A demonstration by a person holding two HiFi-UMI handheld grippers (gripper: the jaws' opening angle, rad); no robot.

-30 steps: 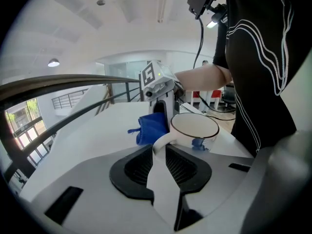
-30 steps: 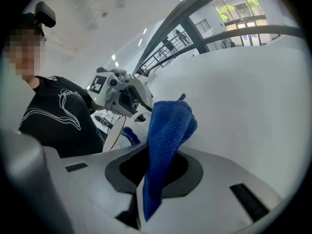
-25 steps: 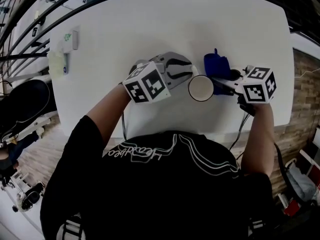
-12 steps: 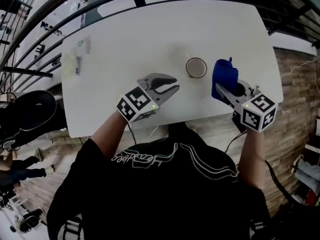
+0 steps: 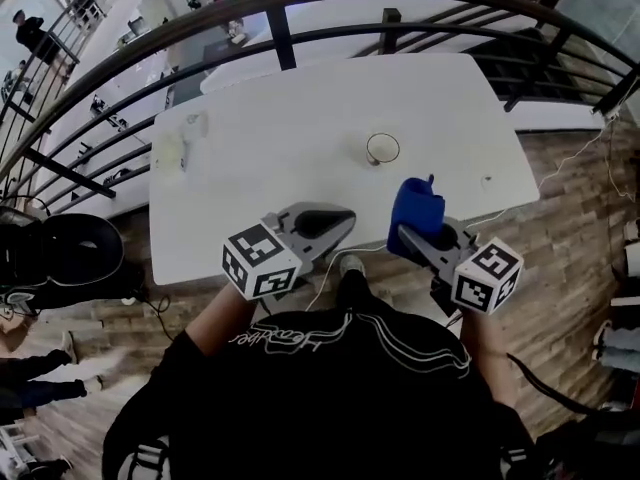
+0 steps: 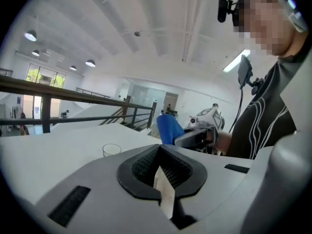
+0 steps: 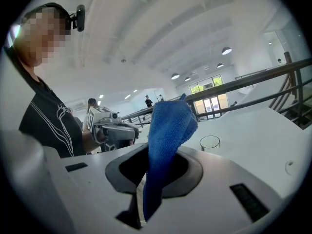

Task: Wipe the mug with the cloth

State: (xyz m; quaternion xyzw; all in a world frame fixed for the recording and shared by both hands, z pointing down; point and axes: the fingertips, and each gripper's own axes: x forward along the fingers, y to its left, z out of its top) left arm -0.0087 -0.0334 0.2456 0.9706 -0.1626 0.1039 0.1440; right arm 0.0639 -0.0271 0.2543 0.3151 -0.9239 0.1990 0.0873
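Observation:
The mug [image 5: 382,149] is a small clear cup standing upright and alone on the white table [image 5: 300,118]; it also shows as the mug [image 6: 111,150] and the mug [image 7: 210,142], far beyond both sets of jaws. My left gripper [image 5: 343,218] hovers at the table's near edge, shut with nothing between its pads [image 6: 161,165]. My right gripper [image 5: 404,234] is off the near edge to the right, shut on the blue cloth [image 5: 415,206]. The cloth [image 7: 165,145] stands up out of the jaws.
A white object [image 5: 184,138] lies at the table's far left and a tiny item [image 5: 487,180] near its right edge. Dark railings [image 5: 280,28] run behind the table. A black round chair [image 5: 60,253] stands on the wooden floor at the left.
Both grippers have drawn back from the mug towards the person, and the table now looks farther off. The mug stays on the table. The left jaws have closed; the cloth stays gripped.

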